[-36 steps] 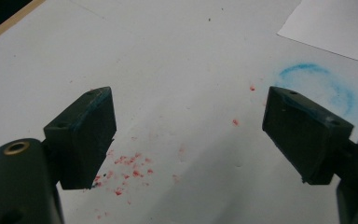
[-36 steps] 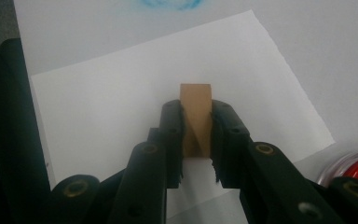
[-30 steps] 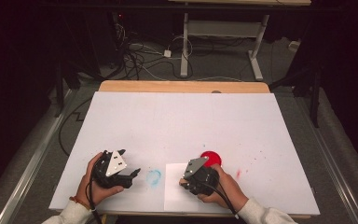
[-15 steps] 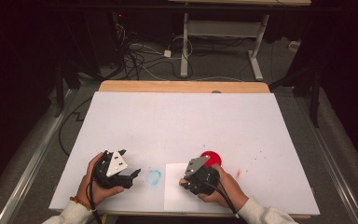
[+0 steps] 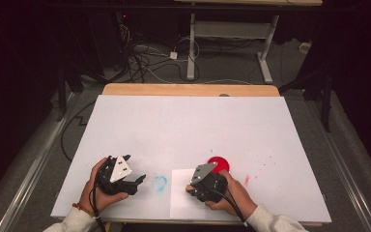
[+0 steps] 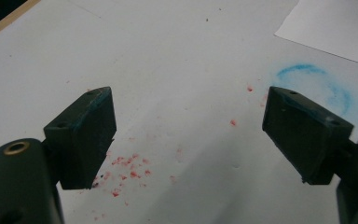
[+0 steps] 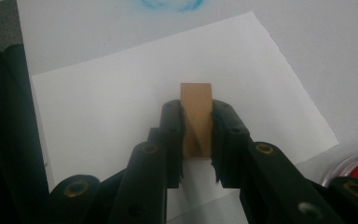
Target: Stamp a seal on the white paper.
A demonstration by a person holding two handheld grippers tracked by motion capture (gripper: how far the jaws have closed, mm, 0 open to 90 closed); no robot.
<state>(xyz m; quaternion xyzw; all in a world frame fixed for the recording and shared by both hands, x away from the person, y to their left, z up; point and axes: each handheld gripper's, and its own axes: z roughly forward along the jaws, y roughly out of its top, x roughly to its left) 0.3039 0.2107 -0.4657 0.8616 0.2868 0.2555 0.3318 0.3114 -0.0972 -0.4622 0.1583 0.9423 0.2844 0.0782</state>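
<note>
Left hand-held gripper (image 5: 136,180): black body, grey three-cornered plate with dark holes, black cable, blue smears on jaw tips. Right hand-held gripper (image 7: 197,128): black, brass-coloured pivot rivets, ridged pads. White sleeves (image 5: 75,221); red-orange wristband (image 5: 82,208) on left wrist.

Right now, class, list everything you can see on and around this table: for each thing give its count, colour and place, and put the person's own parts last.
Wooden block: one, light brown, clamped between the right gripper's jaws above the paper.
Paper sheet: one, white, near edge of the table, under the right gripper.
Round container: one, red, just beyond the right gripper.
Blue smudge: one, ring-shaped, between the two grippers.
Red specks: many, scattered on the table surface.
Table: one, white top with a wooden far edge.
Cables: several, dark, on the floor beyond the table.
Left gripper: one, black, jaws open, nothing between them.
Right gripper: one, black, shut on the block.
Hands: two, one holding each gripper.
</note>
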